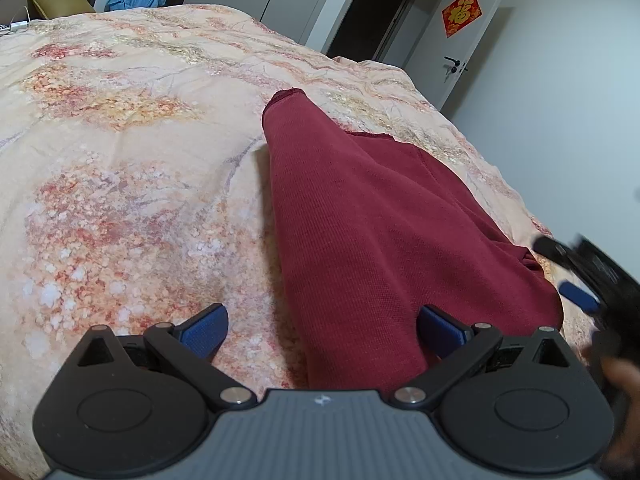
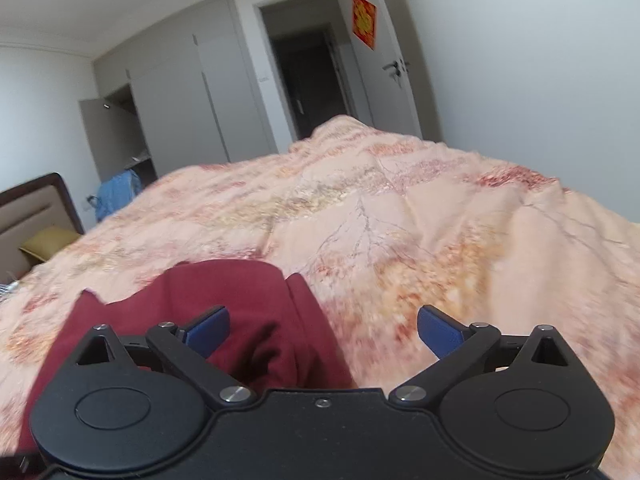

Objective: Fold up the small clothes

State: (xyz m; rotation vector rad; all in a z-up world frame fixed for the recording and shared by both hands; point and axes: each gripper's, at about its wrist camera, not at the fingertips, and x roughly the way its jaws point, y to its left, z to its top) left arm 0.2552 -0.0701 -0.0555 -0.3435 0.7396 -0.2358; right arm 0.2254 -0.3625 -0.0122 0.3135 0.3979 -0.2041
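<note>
A dark red knitted garment lies on the floral bedspread, folded into a long shape running away from me. My left gripper hovers over its near end, open, blue pads wide apart with nothing pressed between them. In the left wrist view the right gripper shows blurred at the right edge, beside the garment's right hem. In the right wrist view the garment lies low and left, and my right gripper stands open above its right edge, holding nothing.
The bedspread covers the whole bed. Grey wardrobe doors, a dark doorway and a door with a red paper square stand beyond. A headboard, a yellow pillow and blue cloth lie at left.
</note>
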